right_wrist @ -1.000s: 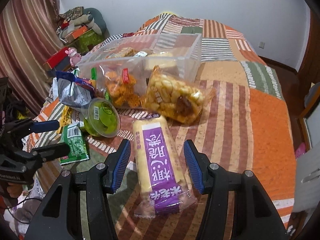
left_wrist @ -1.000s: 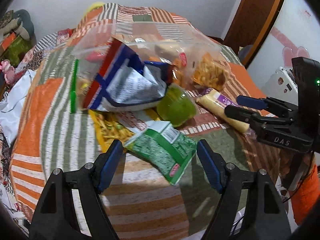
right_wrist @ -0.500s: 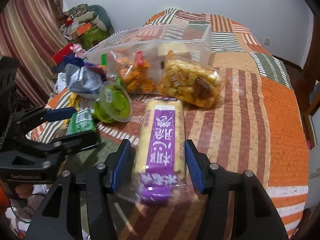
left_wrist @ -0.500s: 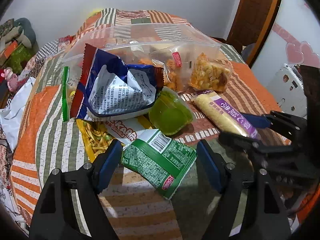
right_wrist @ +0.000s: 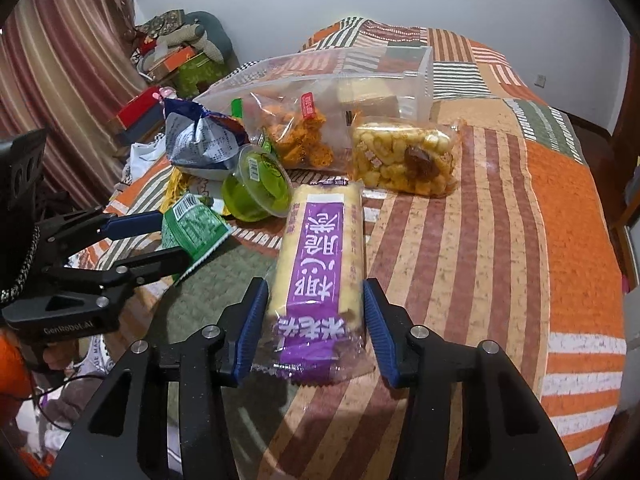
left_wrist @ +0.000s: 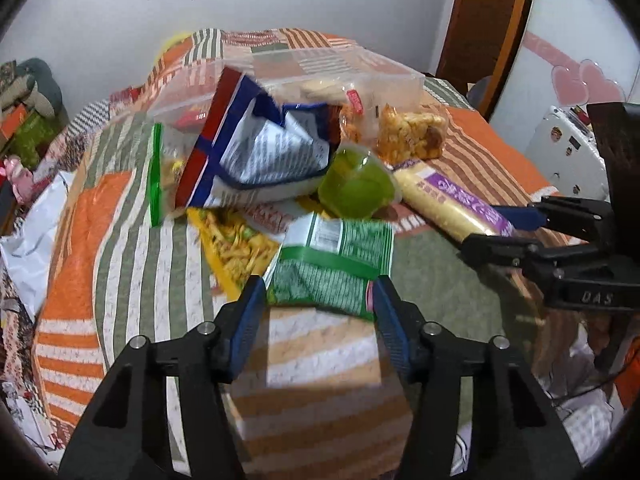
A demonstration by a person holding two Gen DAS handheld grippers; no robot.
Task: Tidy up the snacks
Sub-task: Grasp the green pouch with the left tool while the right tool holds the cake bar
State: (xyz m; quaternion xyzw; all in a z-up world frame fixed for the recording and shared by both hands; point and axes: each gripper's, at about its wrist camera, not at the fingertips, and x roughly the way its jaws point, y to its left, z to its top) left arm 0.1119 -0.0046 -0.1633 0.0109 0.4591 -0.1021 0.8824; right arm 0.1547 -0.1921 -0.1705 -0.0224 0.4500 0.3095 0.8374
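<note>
Snacks lie on a striped bedspread. My left gripper is open around the near edge of a green packet, seen also in the right wrist view. My right gripper is open, its fingers on either side of a long yellow rice-cracker pack with a purple label, which also shows in the left wrist view. Behind them lie a green jelly cup, a blue-white chip bag, a yellow noodle snack pack and a caramel puff bag.
A clear plastic bin lies at the back with snack bags in and against it. Boxes and clutter sit to the left by a curtain. A wooden door and white appliance stand to the right.
Both grippers moved forward: the left now brackets the green packet's edge and the right brackets the purple-label pack. The jaws have narrowed slightly.
</note>
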